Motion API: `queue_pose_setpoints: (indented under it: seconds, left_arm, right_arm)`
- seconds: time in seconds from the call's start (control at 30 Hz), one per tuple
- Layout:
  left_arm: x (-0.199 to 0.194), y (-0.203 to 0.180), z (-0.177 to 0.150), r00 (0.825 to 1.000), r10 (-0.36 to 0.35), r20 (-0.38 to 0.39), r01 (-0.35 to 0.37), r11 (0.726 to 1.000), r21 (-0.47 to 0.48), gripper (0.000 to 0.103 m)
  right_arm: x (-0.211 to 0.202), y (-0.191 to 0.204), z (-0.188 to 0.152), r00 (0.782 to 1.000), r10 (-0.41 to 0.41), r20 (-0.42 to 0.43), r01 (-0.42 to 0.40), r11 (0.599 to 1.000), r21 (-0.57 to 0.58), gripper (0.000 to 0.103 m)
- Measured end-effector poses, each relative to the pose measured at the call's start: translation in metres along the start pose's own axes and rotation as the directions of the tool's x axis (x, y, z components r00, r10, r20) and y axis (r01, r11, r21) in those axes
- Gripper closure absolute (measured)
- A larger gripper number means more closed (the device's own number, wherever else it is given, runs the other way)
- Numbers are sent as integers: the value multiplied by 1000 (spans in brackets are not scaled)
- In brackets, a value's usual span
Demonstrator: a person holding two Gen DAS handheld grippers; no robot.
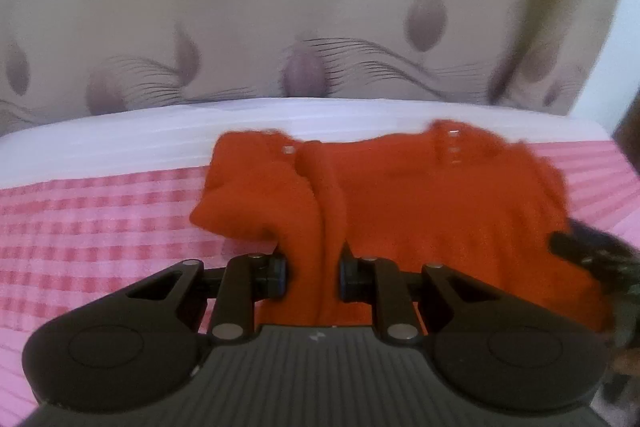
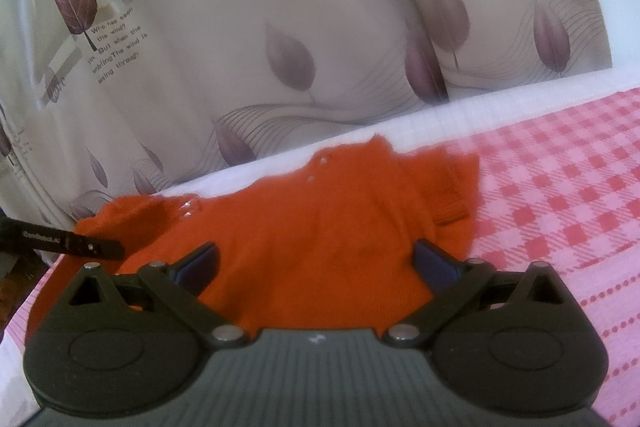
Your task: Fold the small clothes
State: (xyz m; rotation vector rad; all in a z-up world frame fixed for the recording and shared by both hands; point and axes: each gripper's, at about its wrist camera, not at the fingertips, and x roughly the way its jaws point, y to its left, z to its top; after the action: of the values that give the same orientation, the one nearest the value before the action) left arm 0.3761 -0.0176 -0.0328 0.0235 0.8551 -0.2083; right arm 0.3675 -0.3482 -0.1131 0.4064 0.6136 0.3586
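Observation:
A small orange knit garment with snap buttons at the neck lies on a pink checked cloth. My left gripper is shut on a raised fold at the garment's near left side, and the fabric stands up between its pads. The left sleeve part sags beside that fold. In the right wrist view the same garment spreads flat, its right sleeve pointing right. My right gripper is wide open just above the garment's near edge, and its pads press on nothing. A finger of the left gripper shows at the left edge.
The checked cloth covers a surface with a white padded edge at the back. Behind it hangs a cream curtain with purple leaf prints. Bare checked cloth extends to the left and right of the garment.

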Motion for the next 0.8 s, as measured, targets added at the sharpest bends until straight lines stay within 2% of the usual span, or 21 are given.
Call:
queue_pose_setpoints:
  seconds: [0.2, 0.37, 0.47, 0.6, 0.67, 0.73, 0.8]
  left_arm:
    - [4, -38, 8, 995, -96, -25, 95, 995, -39, 81]
    - [15, -64, 11, 988, -149, -33, 145, 984, -102, 81]
    - [23, -68, 12, 981, -190, -34, 180, 965, -191, 81]
    - [30, -75, 14, 969, -245, -21, 230, 934, -274, 88]
    - [35, -79, 14, 955, -295, -18, 276, 912, -304, 88]
    - [34, -76, 13, 920, -390, 22, 372, 856, -360, 89]
    - [23, -73, 13, 900, -430, 69, 423, 827, -371, 91]
  right_arm:
    - [-1, 0, 0, 1000, 2, 4, -2, 1000, 5, 0]
    - [-1, 0, 0, 1000, 3, 6, -3, 1000, 8, 0]
    - [-1, 0, 0, 1000, 3, 6, -3, 1000, 9, 0]
    - [-1, 0, -1, 1000, 3, 7, -3, 1000, 10, 0]
    - [-1, 0, 0, 1000, 4, 7, -4, 1000, 11, 0]
    - [-2, -1, 0, 1000, 6, 8, -6, 1000, 13, 0]
    - [-2, -1, 0, 1000, 9, 11, -9, 1000, 18, 0]
